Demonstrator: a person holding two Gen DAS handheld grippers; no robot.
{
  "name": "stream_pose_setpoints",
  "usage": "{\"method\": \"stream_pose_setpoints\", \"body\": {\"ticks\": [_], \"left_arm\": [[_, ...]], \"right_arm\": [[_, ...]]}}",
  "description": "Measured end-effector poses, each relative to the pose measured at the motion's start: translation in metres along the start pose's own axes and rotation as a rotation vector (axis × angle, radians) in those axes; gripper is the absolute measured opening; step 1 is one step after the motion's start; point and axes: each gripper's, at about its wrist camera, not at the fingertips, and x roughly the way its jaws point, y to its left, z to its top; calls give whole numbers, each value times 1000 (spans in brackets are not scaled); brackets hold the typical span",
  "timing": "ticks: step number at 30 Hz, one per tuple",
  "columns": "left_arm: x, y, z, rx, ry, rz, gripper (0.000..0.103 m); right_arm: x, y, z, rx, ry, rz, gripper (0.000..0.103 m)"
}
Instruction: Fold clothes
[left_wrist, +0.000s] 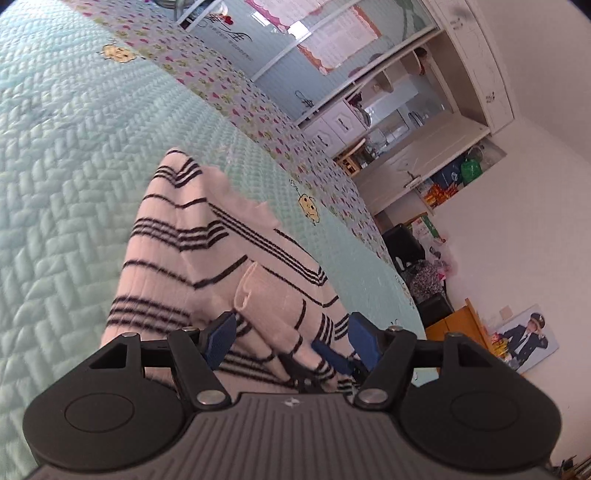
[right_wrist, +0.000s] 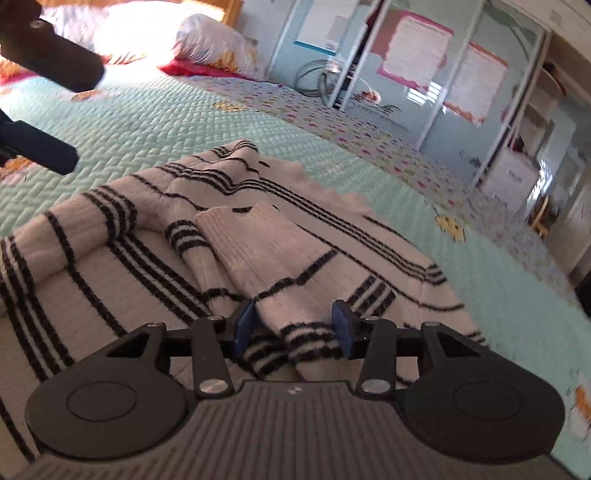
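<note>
Currently: striped sweater (right_wrist: 155, 258) spread on the quilted bed (right_wrist: 155, 122), partly folded, long axis running away from both cameras toward the far patterned edge of the bed. Right gripper (right_wrist: 293, 328) directly over the near hem, fingers (right_wrist: 244, 325) roughly half open, sleeve cuff (right_wrist: 295, 332) lying between them; pads apparently not pressing on it. Left gripper (left_wrist: 291, 339) fingers (left_wrist: 221, 336) set wider, nothing between them, hovering above the sweater's near end with the folded-in sleeve just ahead. Left gripper also visible at upper left of right view, apart from the cloth. Judgement: right hand nearer the cuff, so next grasp probably there.
</note>
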Motion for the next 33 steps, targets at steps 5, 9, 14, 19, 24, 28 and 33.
{"method": "stream_pose_setpoints", "body": {"ticks": [5,9,14,19,24,28,33], "left_arm": [[65,-2,26,-16,124,75,69],[93,3,29,-60,197,112,69],[112,3,26,-96,247,126,69],[130,3,23,-89,278,152,39],[118,-23,15,50,209,203,5],[63,-47,10,22,94,176,5],[-10,-76,-18,1,-34,197,5]], "right_arm": [[6,-20,-11,166,-29,100,50],[12,-35,-18,274,-33,182,52],[13,-37,-22,313,-47,212,52],[14,-37,-22,309,-54,208,53],[10,-37,-21,307,-65,207,55],[-43,-54,-22,432,-220,185,56],[-88,-49,-43,631,-121,357,67]]}}
